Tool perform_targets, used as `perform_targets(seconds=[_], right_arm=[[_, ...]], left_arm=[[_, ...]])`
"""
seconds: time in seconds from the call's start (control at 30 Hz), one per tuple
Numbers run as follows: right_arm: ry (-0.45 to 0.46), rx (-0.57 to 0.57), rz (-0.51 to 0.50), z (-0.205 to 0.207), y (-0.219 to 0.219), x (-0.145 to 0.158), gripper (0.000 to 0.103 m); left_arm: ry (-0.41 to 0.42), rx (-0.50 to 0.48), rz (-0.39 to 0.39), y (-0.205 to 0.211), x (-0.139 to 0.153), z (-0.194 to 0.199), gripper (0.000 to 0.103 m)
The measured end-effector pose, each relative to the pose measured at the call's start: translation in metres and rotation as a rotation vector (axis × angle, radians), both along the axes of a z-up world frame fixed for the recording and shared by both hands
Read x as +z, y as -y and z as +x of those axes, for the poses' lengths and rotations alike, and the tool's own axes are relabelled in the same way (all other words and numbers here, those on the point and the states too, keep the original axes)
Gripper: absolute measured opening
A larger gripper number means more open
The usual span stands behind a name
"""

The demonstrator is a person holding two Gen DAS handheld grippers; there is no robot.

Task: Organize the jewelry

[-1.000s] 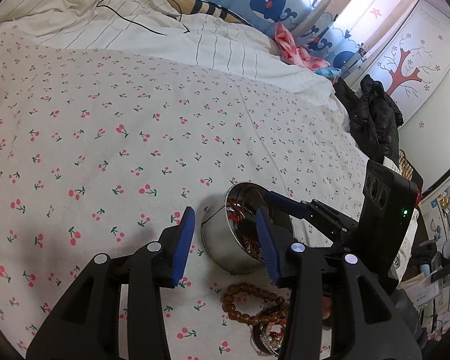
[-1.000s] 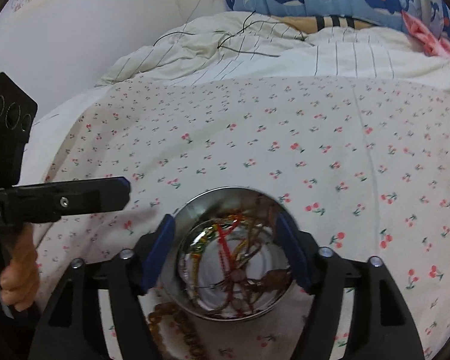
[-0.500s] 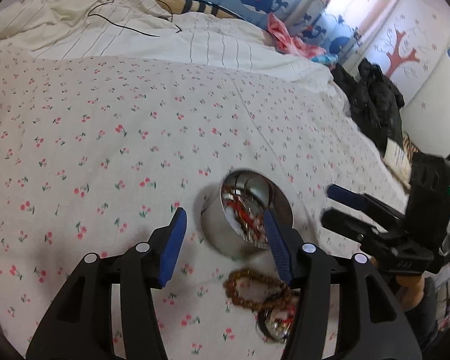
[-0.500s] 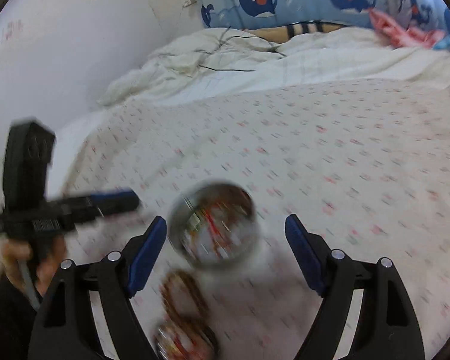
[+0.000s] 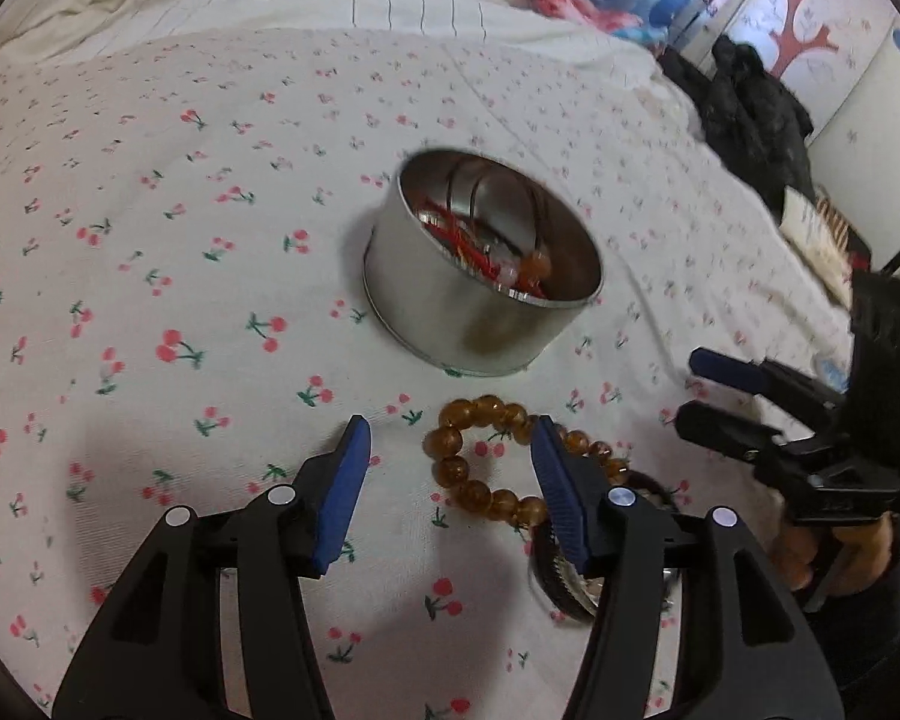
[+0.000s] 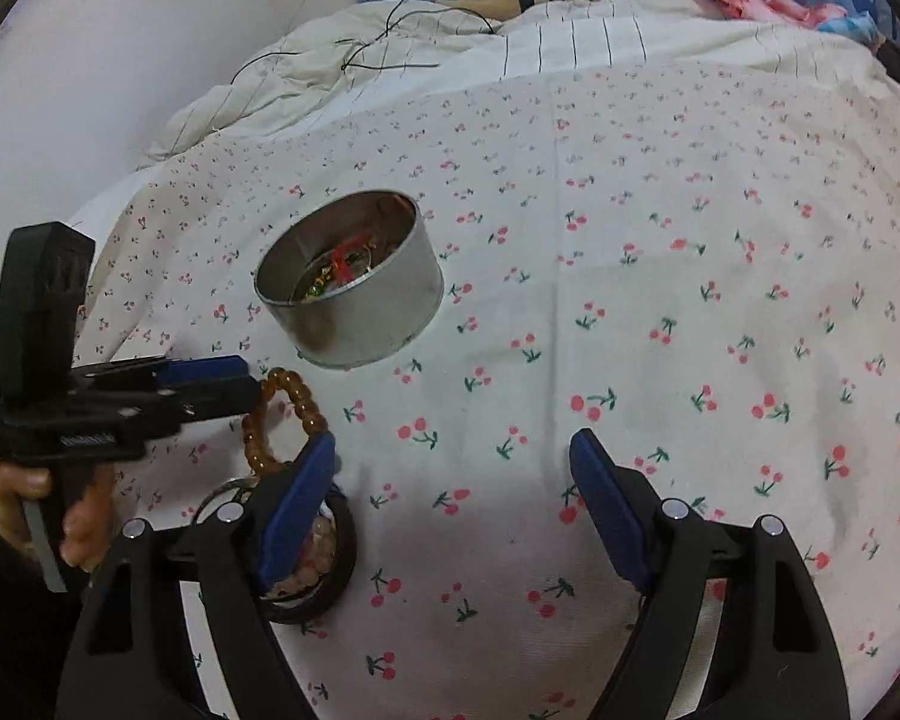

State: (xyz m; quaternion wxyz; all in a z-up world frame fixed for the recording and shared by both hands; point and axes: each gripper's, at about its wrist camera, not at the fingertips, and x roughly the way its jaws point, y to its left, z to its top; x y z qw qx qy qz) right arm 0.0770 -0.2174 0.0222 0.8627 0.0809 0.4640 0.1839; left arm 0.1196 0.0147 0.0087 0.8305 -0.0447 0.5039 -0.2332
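While lying on the cherry-print bedsheet (image 5: 150, 240) beside the round silver tin (image 5: 480, 324), amber bead bracelet (image 5: 486, 468) partly between left gripper (image 5: 447, 480) jaws, parted, untouched, right gripper (image 6: 453, 498) spread wide, empty, nearby.

the left gripper (image 5: 447, 450) points steeply downward, its two blue-padded jaws standing apart with nothing pressed between the pads. in the right wrist view the same tool shows from the side, its jaws reaching out level toward the right, held by a hand (image 6: 60, 516) wrapped round the black handle, a dark sleeve at the wrist. the right gripper (image 6: 453, 462) also tilts downward, jaws spread wide and empty. in the left wrist view it sits at the right edge, its hand (image 5: 834, 552) gripping the handle from below.
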Motion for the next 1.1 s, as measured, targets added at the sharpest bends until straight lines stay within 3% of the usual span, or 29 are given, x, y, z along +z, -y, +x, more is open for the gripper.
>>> perform_targets(seconds=[0.13,0.17,0.2,0.27,0.43,0.63,1.1], right_arm=[[0.014,0.03,0.029,-0.004,0.0,0.007,0.075],[0.025,0.043,0.03,-0.007,-0.001,0.01,0.073],[0.042,0.074,0.025,-0.01,-0.004,0.015,0.069],[0.069,0.147,0.016,-0.019,-0.014,0.022,0.059],[0.102,0.382,0.005,-0.047,-0.05,0.029,0.036],[0.057,0.431,-0.087,-0.048,-0.073,0.012,0.014],[-0.003,0.535,-0.313,-0.037,-0.104,0.0,0.012]], left_arm=[[0.014,0.004,0.015,0.007,-0.002,0.002,0.049],[0.02,-0.002,0.024,0.009,-0.002,0.001,0.04],[0.018,-0.017,0.036,0.012,-0.003,0.001,0.019],[0.028,-0.034,0.062,0.017,-0.004,-0.001,0.011],[0.042,-0.038,0.055,0.013,0.004,-0.003,0.01],[0.041,0.016,0.032,0.0,0.011,0.004,0.01],[0.004,-0.005,0.041,0.001,0.002,0.006,0.01]])
